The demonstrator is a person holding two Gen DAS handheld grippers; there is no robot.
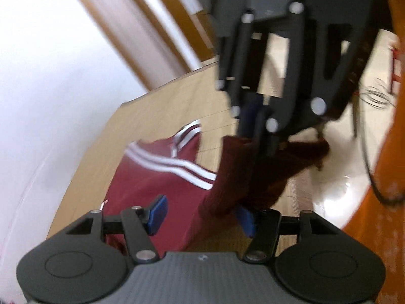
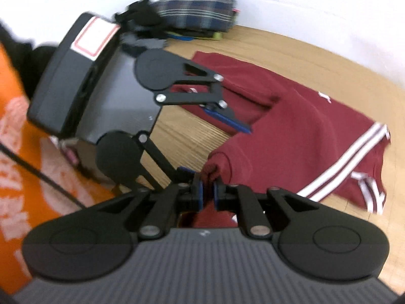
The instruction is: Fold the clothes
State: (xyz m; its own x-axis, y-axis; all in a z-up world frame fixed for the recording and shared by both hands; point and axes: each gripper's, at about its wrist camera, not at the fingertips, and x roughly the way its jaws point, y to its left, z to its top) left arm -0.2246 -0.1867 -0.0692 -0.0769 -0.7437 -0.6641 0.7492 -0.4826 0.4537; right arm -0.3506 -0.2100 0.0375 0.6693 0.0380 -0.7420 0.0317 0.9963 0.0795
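Right gripper (image 2: 207, 192): fingers clamped on a ribbed maroon cuff (image 2: 212, 171), blue pads pinching the knit between them. Cuff lifted off the wooden surface (image 2: 182, 136), sleeve trailing back to the body of the maroon sweater (image 2: 298, 136).

Left gripper (image 1: 200, 214): fingers apart, blue pads (image 1: 158, 212) well separated, the same sleeve hanging down between them. Far pad partly hidden behind the cloth; contact with the fabric not clear through the blur. Seen from the right wrist, left gripper (image 2: 215, 141) lying just beside the cuff, one blue finger over the sweater's near edge, the other down by the cuff.

Sweater spread flat on the surface, mostly beyond the cuff, white double stripes (image 2: 346, 162) along its far hem and another striped band (image 1: 172, 163) showing in the left wrist view. Second sleeve folded across the sweater's chest.

Past the sweater, against the white wall (image 2: 303, 5), a heap of plaid cloth (image 2: 195, 10) with something dark and something yellow-green tucked beneath it. On the near side of the sweater, at the surface's edge, an orange cloth with white lettering (image 2: 15, 131). Beyond the sweater in the left wrist view, pale glossy floor (image 1: 336, 177) and a wooden door frame (image 1: 152, 38).
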